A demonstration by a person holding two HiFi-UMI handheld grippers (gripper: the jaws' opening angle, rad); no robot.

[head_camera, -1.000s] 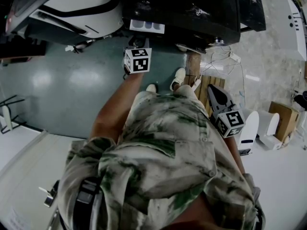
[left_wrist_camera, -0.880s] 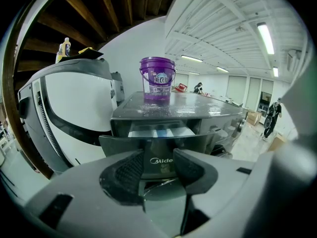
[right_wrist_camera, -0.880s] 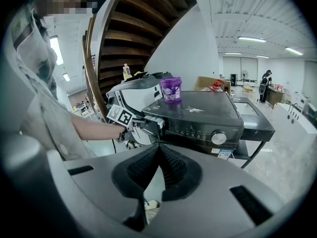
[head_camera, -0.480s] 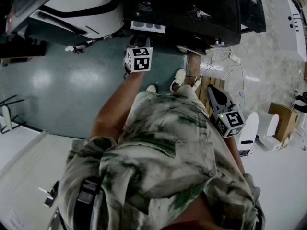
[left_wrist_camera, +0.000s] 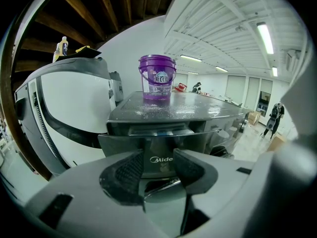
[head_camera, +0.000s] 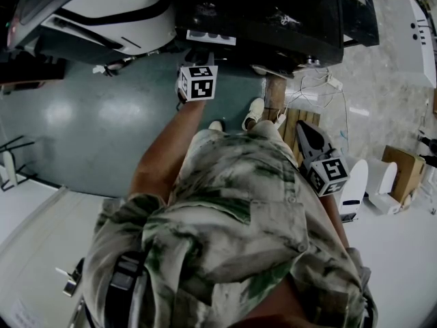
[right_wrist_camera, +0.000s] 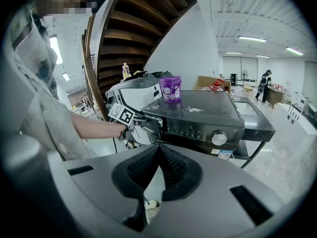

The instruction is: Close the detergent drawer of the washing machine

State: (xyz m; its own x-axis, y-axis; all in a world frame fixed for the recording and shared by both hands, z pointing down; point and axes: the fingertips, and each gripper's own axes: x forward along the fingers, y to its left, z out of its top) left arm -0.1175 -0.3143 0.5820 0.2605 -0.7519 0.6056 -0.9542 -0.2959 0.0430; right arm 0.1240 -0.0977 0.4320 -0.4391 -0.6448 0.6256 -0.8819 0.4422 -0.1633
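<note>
The dark washing machine stands in front of me, its detergent drawer still sticking out a little at the top left. My left gripper is up against the drawer front. In the left gripper view its jaws stand slightly apart, open, with the Midea-marked drawer front right ahead between them. The right gripper view shows the drawer protruding from the machine, with the left gripper at it. My right gripper hangs by my right hip, away from the machine; its jaws are shut on nothing.
A purple bucket stands on the machine's top. A large white curved unit sits to the left of the machine. A wooden pallet and cables lie on the floor at the right, with a cardboard box further right.
The drawer has slid further into the machine; less of its compartments shows. My left gripper has moved slightly forward with it. The right gripper has stayed put.
</note>
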